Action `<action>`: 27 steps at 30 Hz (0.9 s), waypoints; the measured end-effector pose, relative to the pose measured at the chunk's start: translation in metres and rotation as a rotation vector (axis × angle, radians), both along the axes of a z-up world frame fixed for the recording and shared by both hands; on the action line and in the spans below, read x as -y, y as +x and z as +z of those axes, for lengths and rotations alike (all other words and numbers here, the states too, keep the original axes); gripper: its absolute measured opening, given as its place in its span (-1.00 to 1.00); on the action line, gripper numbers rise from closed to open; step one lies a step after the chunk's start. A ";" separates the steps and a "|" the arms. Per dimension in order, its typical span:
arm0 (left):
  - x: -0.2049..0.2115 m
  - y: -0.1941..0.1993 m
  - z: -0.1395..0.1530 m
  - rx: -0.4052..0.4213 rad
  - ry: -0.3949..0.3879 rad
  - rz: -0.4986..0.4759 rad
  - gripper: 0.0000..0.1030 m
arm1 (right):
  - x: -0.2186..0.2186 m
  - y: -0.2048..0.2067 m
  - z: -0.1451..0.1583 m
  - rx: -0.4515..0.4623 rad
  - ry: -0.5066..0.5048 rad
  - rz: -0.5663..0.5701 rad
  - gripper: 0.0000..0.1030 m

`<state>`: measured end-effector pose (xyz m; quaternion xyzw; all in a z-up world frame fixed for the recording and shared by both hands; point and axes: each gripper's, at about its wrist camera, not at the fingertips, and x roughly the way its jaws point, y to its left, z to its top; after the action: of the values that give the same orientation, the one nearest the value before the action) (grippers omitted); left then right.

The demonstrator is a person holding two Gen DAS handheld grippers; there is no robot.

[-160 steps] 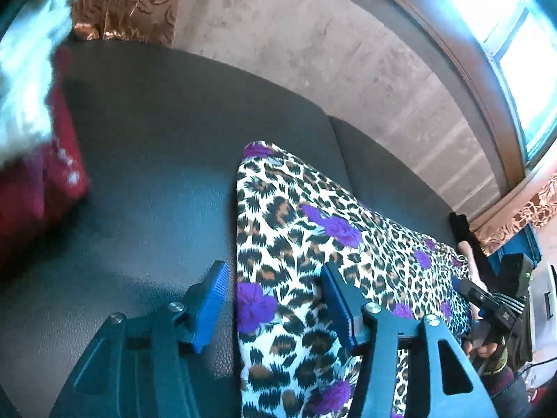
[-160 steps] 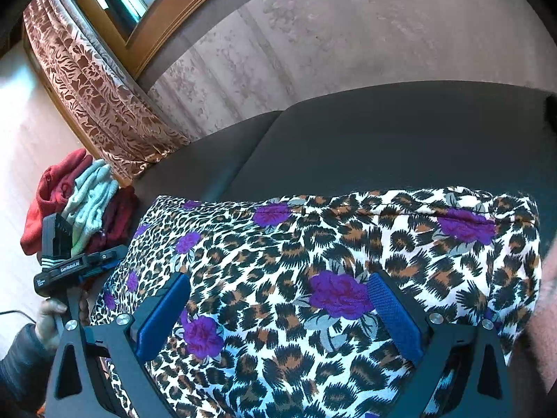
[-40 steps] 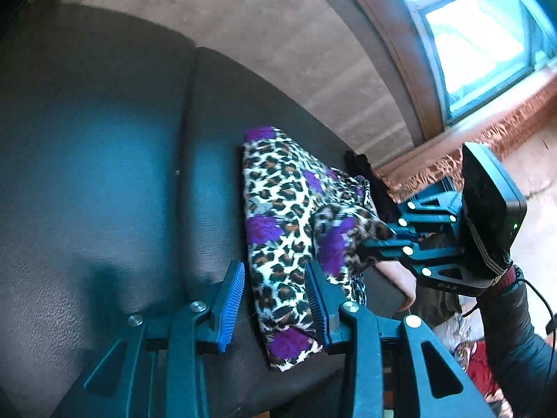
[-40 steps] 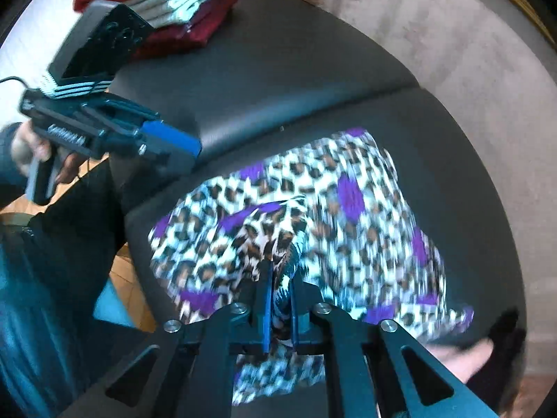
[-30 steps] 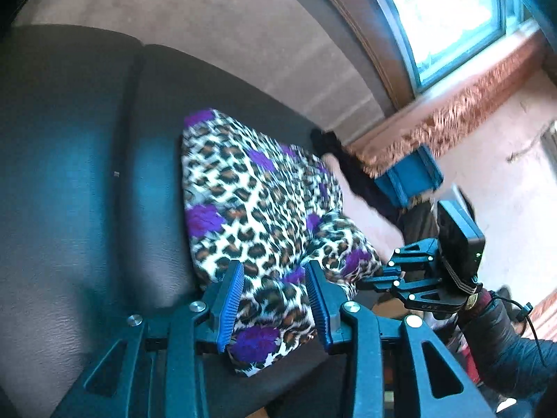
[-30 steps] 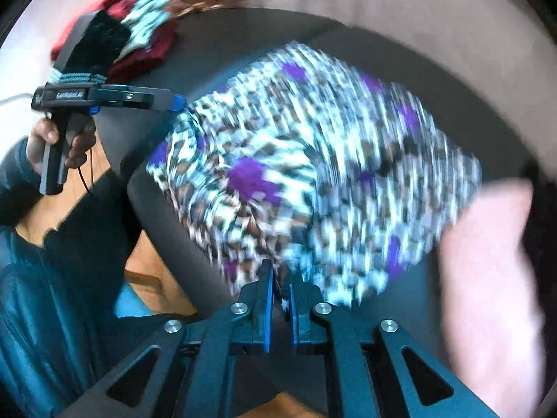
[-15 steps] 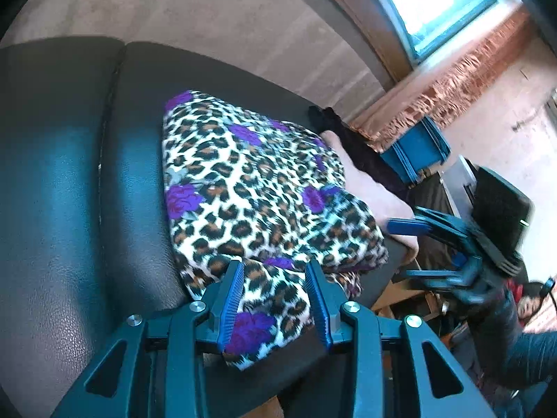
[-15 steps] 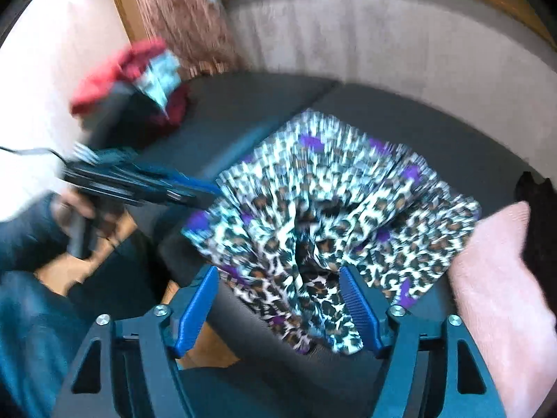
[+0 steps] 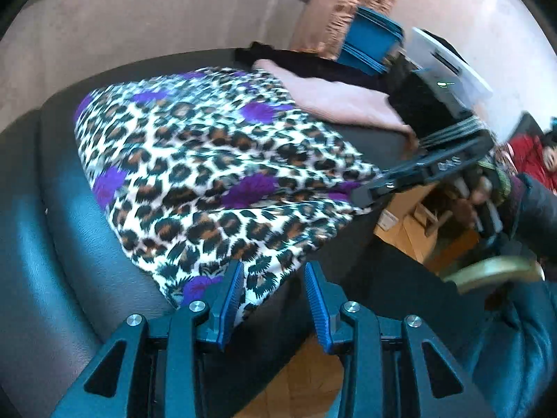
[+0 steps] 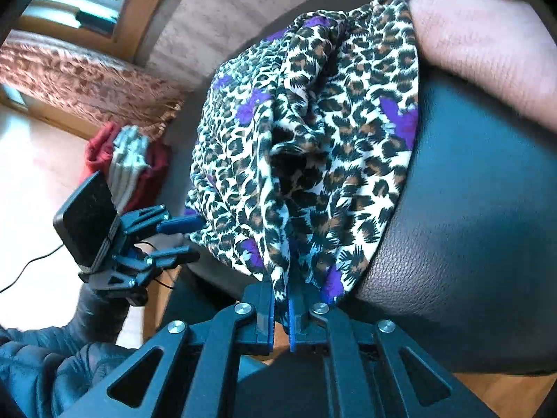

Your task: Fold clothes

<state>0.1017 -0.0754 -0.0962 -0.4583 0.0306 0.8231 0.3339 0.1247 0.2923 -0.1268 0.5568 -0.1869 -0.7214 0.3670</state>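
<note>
A leopard-print garment with purple flowers (image 9: 209, 160) lies bunched on the black sofa seat (image 9: 52, 244), its hem hanging over the front edge. My right gripper (image 10: 278, 292) is closing on that hanging hem of the garment (image 10: 313, 139), and the pads pinch the cloth. In the left wrist view the right gripper (image 9: 362, 195) meets the garment's right edge. My left gripper (image 9: 273, 268) stands open at the near corner; cloth lies beside its left finger (image 9: 231, 296), not pressed. The left gripper (image 10: 181, 237) also shows at the garment's left side.
A folded pink cloth (image 9: 330, 97) and a black garment (image 9: 313, 66) lie behind the leopard one. A red and white clothes pile (image 10: 128, 153) sits at the sofa's far end. A blue crate (image 9: 369, 45) stands beyond. Wooden floor (image 9: 306, 376) lies below the seat edge.
The right gripper let go of the garment, opened wide, then dropped to the front hem and shut on it. The left gripper slid toward the near corner and rolled, still open.
</note>
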 end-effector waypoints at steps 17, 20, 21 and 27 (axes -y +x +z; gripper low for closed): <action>-0.021 -0.004 -0.003 -0.049 -0.052 -0.032 -0.28 | 0.023 -0.075 0.059 -0.287 0.063 -0.183 0.25; -0.013 -0.002 -0.005 -0.040 -0.031 -0.018 -0.28 | 0.046 -0.095 0.047 -0.282 0.137 -0.174 -0.25; -0.011 -0.001 -0.006 -0.036 -0.025 -0.016 -0.28 | 0.055 -0.098 0.046 -0.290 0.185 -0.161 -0.62; 0.008 -0.002 -0.010 0.021 0.064 0.013 -0.31 | 0.056 -0.098 0.081 -0.446 0.333 -0.226 -0.81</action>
<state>0.0998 -0.0835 -0.1060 -0.4565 -0.0020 0.8208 0.3434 0.0268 0.2366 -0.0460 0.4129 -0.0418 -0.8828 0.2202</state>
